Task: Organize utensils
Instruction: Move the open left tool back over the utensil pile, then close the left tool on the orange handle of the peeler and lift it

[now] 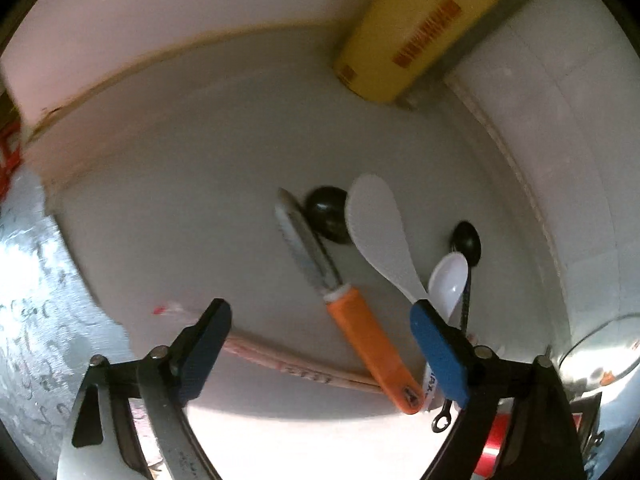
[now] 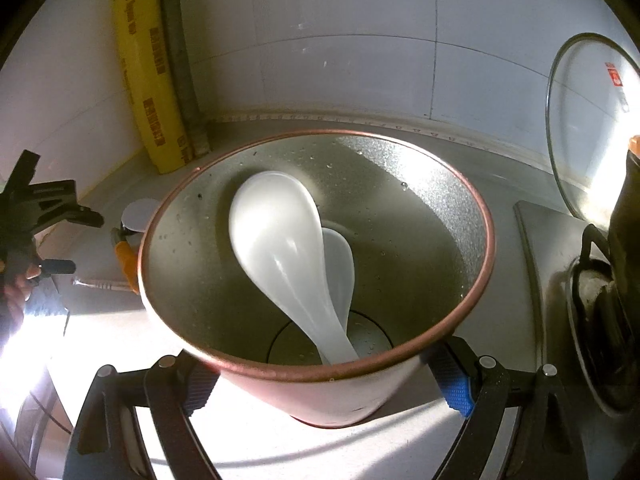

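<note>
Above scattered utensils (image 1: 360,276), left tongs (image 1: 320,344) agape; right tongs (image 2: 320,388) clamping cup (image 2: 478,216).

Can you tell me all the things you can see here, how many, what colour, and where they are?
Orange-handled serrated knife: 1, orange and silver, on the white counter.
White plastic rice paddle: 1, white, right of the knife.
Small white plastic spoon: 1, white, beside the paddle.
Black spoons: 2, black, behind the paddle.
Chopsticks: pale pink, count unclear, under the knife handle.
Yellow wrap box: 1, yellow, back corner.
Red-rimmed metal pot: 1, holding 2 white ladle spoons.
Glass lid: 1, clear, far right.
Left gripper: open.
Right gripper: around the pot.
</note>
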